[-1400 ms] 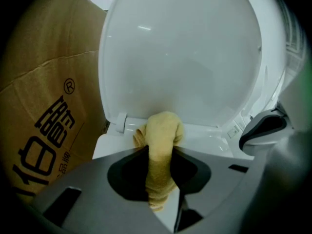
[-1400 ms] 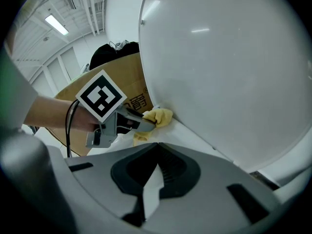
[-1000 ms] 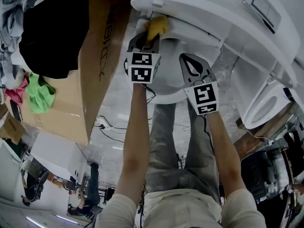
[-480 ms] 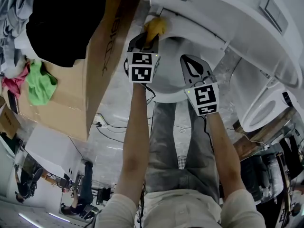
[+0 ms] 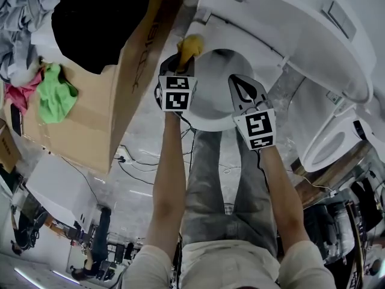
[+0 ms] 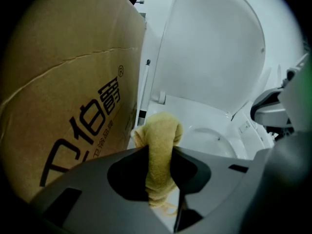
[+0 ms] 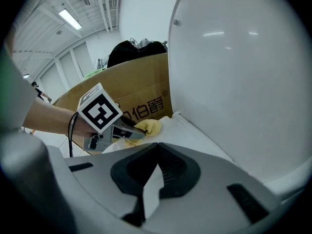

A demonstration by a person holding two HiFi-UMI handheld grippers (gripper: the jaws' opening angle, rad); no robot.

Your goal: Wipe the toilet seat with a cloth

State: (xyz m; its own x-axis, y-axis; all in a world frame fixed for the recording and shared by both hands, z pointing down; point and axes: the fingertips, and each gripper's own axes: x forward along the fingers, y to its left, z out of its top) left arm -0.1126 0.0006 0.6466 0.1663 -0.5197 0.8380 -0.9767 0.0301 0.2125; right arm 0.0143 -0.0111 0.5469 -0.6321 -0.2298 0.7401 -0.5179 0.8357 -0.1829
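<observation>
Between the jaws of the left hand-held gripper: a folded yellow terry cloth, pinched tight, tuft poking forward. The cloth is at the left rear of the white oval toilet seat; touching or just above it, can't tell. Over the last second it has slid slightly forward from the seat's hinge end. This reads as a wiping stroke under way, with most of the seat left. Right hand-held gripper: pressed together, empty, above the seat's right half. Raised white lid behind the seat; brown cardboard box just left of it.
</observation>
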